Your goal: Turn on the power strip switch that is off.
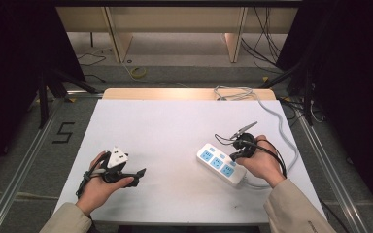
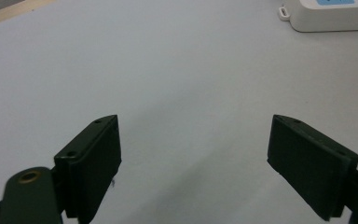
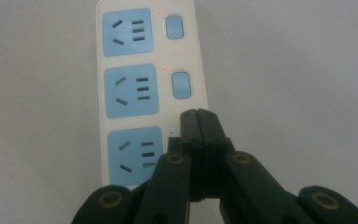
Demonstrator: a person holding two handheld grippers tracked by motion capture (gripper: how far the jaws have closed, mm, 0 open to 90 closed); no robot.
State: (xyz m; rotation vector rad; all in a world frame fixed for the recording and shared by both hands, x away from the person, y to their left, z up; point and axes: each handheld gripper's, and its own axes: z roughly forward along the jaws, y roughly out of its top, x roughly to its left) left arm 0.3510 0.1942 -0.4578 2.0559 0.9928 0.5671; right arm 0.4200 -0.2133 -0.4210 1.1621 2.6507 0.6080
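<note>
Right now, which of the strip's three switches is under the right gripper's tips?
The one beside the nearest blue socket: the shut right gripper covers it. The other two switches sit farther along the power strip, uncovered, red lamps lit.

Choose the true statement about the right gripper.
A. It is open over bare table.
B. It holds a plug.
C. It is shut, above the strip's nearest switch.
C: the right gripper has its jaws pressed together with nothing between, over the power strip where the third switch would be.
</note>
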